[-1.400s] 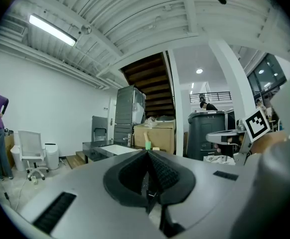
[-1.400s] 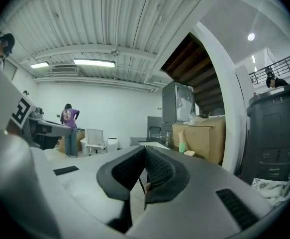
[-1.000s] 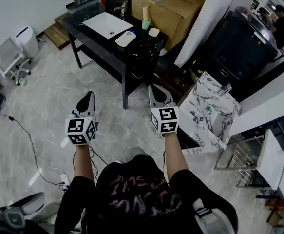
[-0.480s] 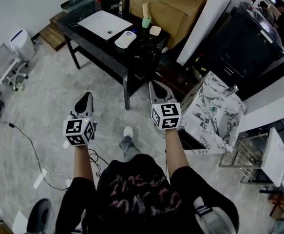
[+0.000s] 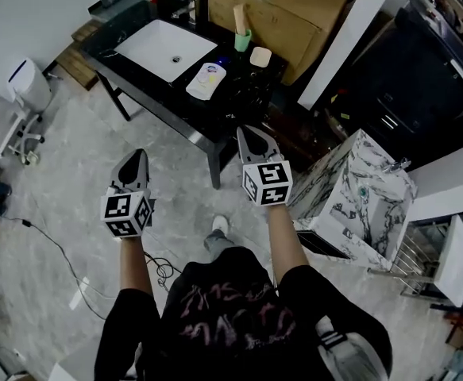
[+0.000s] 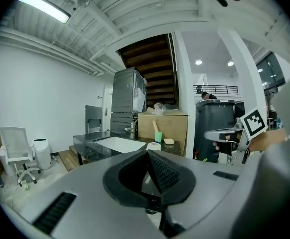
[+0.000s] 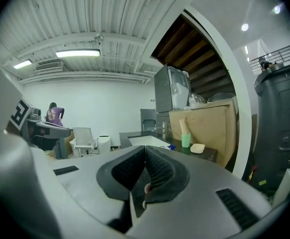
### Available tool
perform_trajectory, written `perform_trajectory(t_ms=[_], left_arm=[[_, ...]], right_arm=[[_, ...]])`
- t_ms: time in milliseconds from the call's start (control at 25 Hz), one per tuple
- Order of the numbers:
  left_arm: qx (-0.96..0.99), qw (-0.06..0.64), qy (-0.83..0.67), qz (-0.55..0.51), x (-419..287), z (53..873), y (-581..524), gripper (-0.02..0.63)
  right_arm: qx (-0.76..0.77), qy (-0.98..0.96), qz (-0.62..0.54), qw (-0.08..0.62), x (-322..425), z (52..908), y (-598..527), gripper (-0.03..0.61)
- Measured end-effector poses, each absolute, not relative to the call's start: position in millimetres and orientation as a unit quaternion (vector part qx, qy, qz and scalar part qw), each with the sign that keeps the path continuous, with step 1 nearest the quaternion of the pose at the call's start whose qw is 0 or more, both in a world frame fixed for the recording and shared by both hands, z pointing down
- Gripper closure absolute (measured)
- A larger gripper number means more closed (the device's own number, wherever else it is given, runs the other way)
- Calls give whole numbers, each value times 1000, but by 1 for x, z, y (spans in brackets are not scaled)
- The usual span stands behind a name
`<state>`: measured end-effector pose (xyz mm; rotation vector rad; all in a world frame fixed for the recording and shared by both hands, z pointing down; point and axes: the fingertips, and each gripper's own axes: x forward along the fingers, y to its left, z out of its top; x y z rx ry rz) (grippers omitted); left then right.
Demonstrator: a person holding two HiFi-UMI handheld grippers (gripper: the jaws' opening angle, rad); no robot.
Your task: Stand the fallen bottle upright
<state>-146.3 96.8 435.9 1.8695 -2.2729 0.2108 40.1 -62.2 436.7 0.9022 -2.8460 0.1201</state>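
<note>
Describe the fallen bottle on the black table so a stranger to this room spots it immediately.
Find the glossy black table with a white rectangular basin set in it. Just right of the basin lies a white oblong bottle with a yellowish patch. Unlike the upright green cup and small cream block beyond it, it lies flat.

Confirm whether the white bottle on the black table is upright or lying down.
Lying down: the white bottle rests lengthwise on the black table.
</note>
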Motion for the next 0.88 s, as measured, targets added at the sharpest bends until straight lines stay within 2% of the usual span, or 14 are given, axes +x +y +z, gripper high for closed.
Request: perform_trajectory(t_ms=[880], left_arm=[[666,99,-737,61,-253,440,-109,597]], right_arm=[[317,-941,55,103,-74,454,-237,563]])
